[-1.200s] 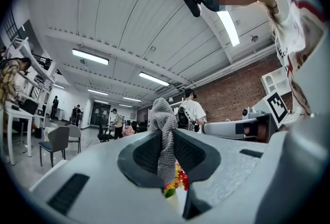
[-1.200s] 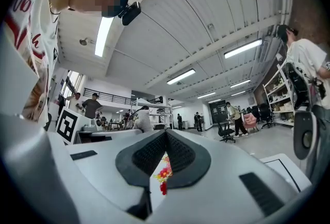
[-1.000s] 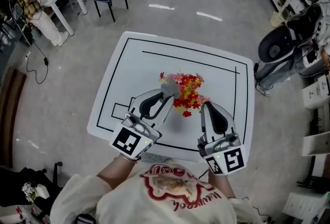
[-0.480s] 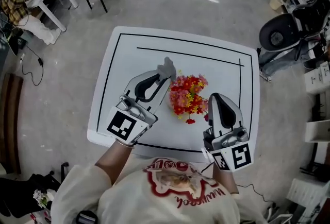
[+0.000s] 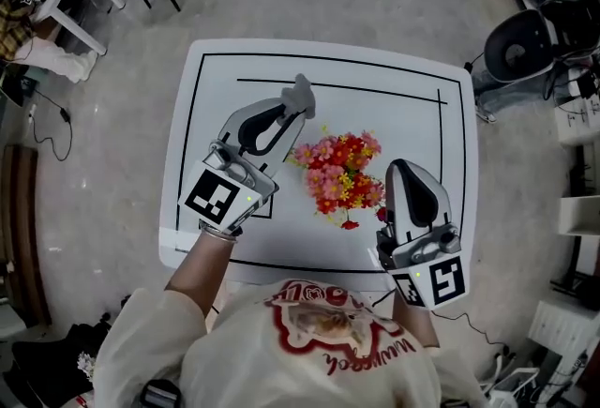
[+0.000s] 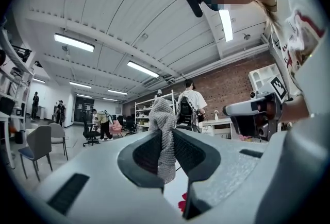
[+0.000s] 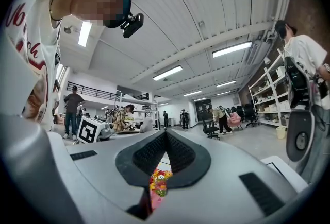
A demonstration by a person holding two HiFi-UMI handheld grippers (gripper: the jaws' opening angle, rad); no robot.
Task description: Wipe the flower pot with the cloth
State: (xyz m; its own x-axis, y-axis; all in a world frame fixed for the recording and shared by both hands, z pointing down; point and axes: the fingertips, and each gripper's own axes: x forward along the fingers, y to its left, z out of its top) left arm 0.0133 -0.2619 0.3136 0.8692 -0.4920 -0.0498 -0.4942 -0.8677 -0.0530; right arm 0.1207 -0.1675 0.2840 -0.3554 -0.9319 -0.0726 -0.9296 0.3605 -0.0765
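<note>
- left gripper point(image 5: 296, 106) clamped on grey cloth point(image 5: 303, 93), above table point(image 5: 412, 97), near but clear of the flowers
- right gripper point(image 5: 405, 168) jaws together, nothing between, just beside flowers
- flower pot point(image 5: 339, 173) mid-table; only blooms show, pot body hidden underneath
- right gripper view: blooms mostly blocked by jaws

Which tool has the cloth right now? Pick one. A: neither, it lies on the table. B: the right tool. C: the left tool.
C: the grey cloth sits pinched between the jaws of the left tool, while the right tool is shut on nothing.
</note>
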